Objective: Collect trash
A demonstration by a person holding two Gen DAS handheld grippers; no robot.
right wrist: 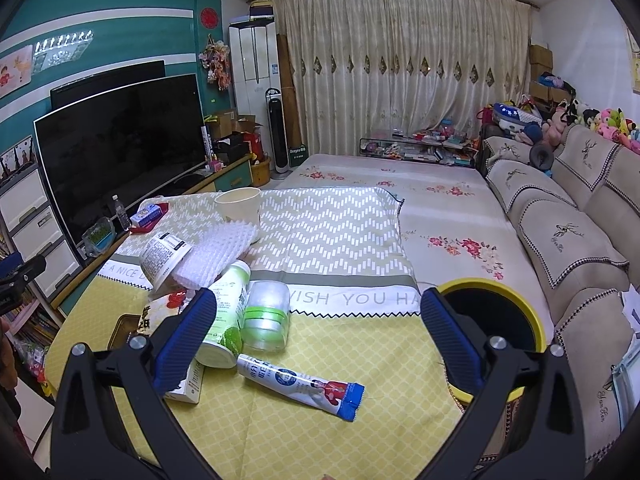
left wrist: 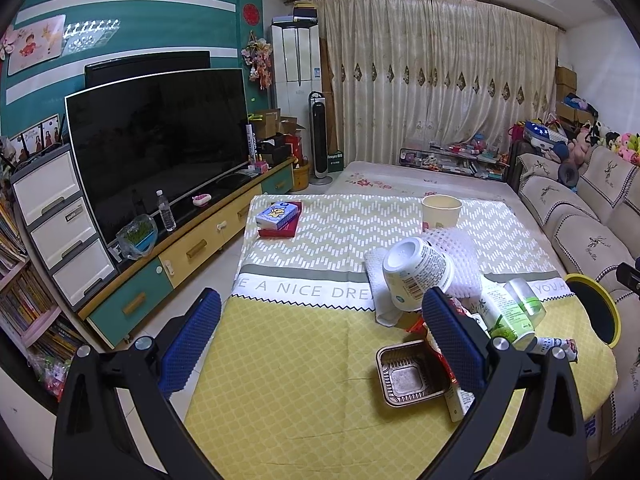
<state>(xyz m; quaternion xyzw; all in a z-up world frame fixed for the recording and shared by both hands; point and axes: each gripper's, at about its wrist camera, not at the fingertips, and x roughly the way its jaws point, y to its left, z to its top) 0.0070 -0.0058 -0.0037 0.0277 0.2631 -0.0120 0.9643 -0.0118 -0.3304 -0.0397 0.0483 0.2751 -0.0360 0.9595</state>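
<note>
Your left gripper [left wrist: 320, 340] hangs spread wide over the yellow cloth [left wrist: 288, 368], holding nothing. Your right gripper [right wrist: 320, 332] is spread too, empty. The trash sits piled mid-cloth: a tipped cup [left wrist: 416, 272], a foil tray [left wrist: 412, 374], a bottle [right wrist: 224, 320], a sachet [right wrist: 300, 386]. The yellow bin [right wrist: 532, 316] stands at the cloth's right edge.

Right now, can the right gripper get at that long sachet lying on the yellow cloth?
Probably yes. The right gripper is open and empty, and the sachet lies flat just ahead between its fingers with nothing on top. The green bottle sits close on the left, so it might get nudged.
</note>
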